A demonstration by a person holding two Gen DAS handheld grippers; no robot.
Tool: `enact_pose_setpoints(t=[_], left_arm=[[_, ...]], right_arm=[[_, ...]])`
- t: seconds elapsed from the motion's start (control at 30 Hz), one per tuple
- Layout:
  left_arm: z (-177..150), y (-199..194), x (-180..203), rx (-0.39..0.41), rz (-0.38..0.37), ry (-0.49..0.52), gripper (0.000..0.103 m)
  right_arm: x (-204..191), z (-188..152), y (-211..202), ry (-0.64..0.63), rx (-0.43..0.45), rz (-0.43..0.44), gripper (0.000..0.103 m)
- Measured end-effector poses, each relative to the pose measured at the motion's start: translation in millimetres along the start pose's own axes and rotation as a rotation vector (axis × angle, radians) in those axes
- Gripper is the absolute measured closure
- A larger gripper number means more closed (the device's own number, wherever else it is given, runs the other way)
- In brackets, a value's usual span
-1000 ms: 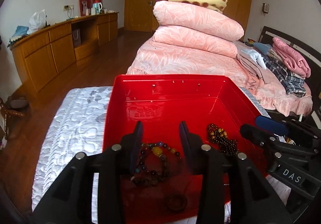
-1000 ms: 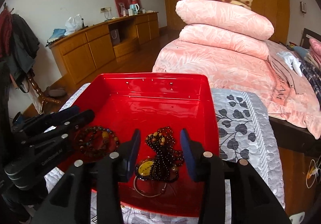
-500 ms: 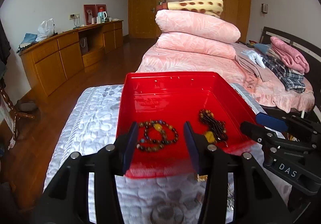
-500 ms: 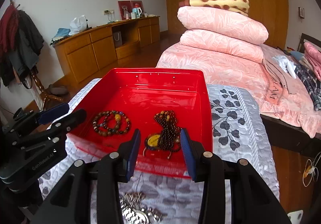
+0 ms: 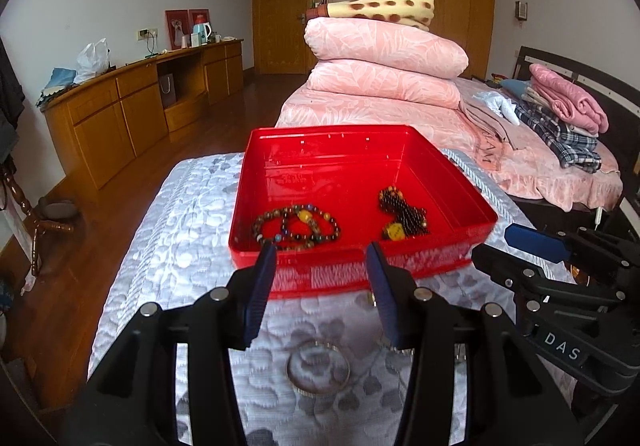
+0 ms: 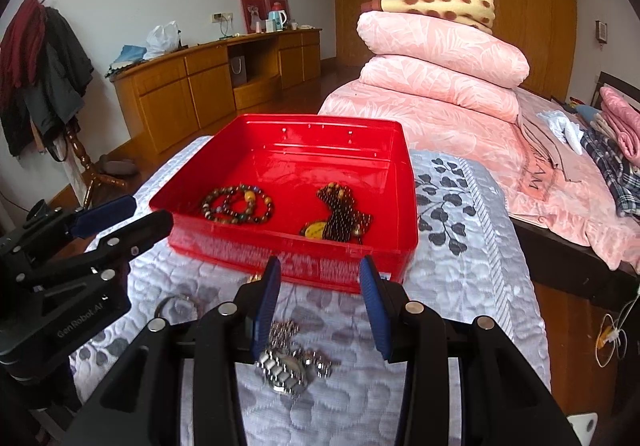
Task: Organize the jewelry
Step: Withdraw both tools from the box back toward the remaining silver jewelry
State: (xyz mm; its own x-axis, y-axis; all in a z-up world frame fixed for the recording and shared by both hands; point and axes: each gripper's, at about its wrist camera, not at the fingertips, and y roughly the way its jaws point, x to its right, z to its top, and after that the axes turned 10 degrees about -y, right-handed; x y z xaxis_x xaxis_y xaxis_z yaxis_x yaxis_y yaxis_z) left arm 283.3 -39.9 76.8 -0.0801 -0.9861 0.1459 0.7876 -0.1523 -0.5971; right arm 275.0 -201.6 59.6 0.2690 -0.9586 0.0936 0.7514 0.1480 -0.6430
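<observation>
A red plastic box (image 5: 352, 280) sits on a silver quilted cloth. Inside it lie a multicoloured bead bracelet (image 5: 296, 226) and a dark bead string with a yellow pendant (image 5: 404, 212). My left gripper (image 5: 322, 258) hovers just short of the box's near wall, open, nothing between its blue pads, jaws still easing apart. Below it a silver bangle (image 5: 318, 368) rests on the cloth. My right gripper (image 6: 320, 274) is open and empty too, above a silver watch (image 6: 286, 370). The right wrist view also shows the box (image 6: 288, 254), bracelet (image 6: 238, 204) and dark beads (image 6: 340, 216).
The quilted cloth (image 5: 180, 238) covers a narrow table with floor on its left. A bed with stacked pink quilts (image 5: 384, 58) lies beyond. A wooden cabinet (image 5: 132, 114) lines the left wall, and a coat stand (image 6: 44, 58) is at the left. A small gold item (image 6: 254, 278) sits by the box front.
Both grippers drew back from over the box, which now lies ahead of the fingertips. The bangle and watch on the cloth came into view. The left jaws stand slightly wider.
</observation>
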Motion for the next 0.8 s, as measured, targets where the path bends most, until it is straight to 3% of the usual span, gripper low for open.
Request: enact_pose_setpoints(t=[0.33, 0.8], left_arm=[[-28.8, -9.1, -1.6, -0.043, 0.010, 0.013, 0.054], [-69.4, -14.7, -32.7, -0.095, 0.079, 0.009, 0.025]], right_arm=[[-9.5, -27.1, -7.3, -0.009, -0.038, 0.007, 0.062], [-2.1, -69.5, -8.5, -0.002, -0.086, 0.047, 0.054]])
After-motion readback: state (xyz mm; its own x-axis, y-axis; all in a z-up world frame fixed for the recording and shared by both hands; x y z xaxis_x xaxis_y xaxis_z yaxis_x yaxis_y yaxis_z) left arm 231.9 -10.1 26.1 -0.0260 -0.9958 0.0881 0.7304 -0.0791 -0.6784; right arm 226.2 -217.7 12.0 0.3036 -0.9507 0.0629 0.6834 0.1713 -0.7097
